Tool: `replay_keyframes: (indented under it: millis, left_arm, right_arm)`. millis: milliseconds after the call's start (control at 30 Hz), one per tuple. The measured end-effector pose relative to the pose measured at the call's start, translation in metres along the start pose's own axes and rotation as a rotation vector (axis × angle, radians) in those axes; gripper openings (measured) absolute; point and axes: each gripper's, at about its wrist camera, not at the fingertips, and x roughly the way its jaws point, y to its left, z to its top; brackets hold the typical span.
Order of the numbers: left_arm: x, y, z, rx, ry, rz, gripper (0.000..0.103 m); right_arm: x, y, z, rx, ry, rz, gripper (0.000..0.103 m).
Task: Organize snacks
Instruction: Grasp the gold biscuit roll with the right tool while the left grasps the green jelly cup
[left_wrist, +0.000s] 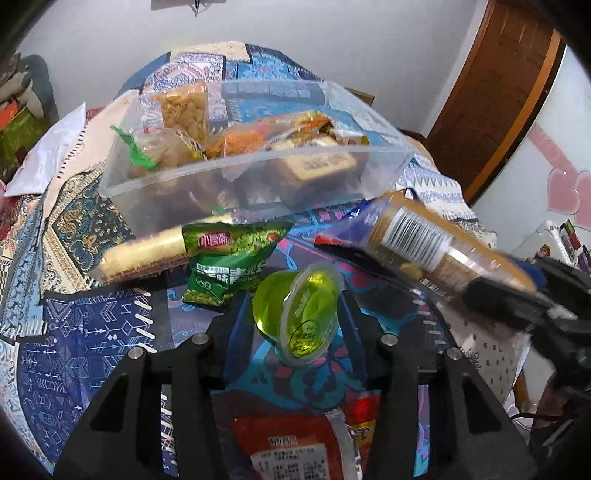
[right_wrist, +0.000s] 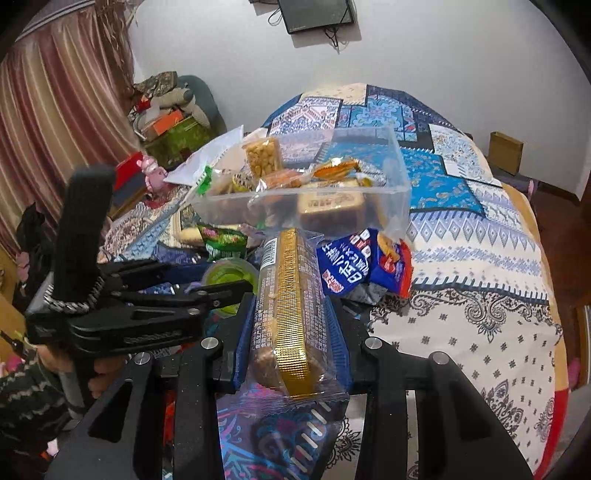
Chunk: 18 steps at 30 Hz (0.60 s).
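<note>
A clear plastic box (left_wrist: 236, 173) holding several snack packs stands on the patterned cloth; it also shows in the right wrist view (right_wrist: 399, 184). My left gripper (left_wrist: 295, 314) is shut on a green jelly cup (left_wrist: 299, 317), held above the cloth in front of the box. My right gripper (right_wrist: 291, 314) is shut on a long gold-trayed biscuit pack (right_wrist: 291, 295), which also shows in the left wrist view (left_wrist: 424, 240), pointing toward the box. A green pea packet (left_wrist: 229, 262) and a pale long biscuit pack (left_wrist: 144, 254) lie just before the box.
A blue and red snack bag (right_wrist: 365, 266) lies right of the box front. A red packet (left_wrist: 291, 443) lies on the cloth under my left gripper. A white bag (left_wrist: 48, 155) lies left of the box. Boxes and clutter (right_wrist: 170, 125) sit by the curtain.
</note>
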Motion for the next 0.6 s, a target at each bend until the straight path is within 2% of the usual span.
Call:
replay_keyframes:
  millis: [67, 133, 400, 600]
  left_arm:
    - [0.011, 0.005, 0.000, -0.028, 0.057, -0.038, 0.048]
    - [0.015, 0.009, 0.002, -0.050, 0.069, -0.060, 0.048]
    - [0.018, -0.001, 0.011, -0.010, 0.021, -0.014, 0.044]
    - [-0.008, -0.004, 0.011, 0.006, -0.047, 0.016, 0.043]
  right_arm:
    - [-0.002, -0.001, 0.003, 0.006, -0.009, 0.007, 0.034]
    - [-0.004, 0.000, 0.005, 0.007, -0.019, 0.008, 0.034]
    - [-0.006, -0.007, 0.006, 0.040, -0.032, 0.011, 0.034]
    - [-0.017, -0.006, 0.014, 0.039, -0.073, 0.010, 0.034]
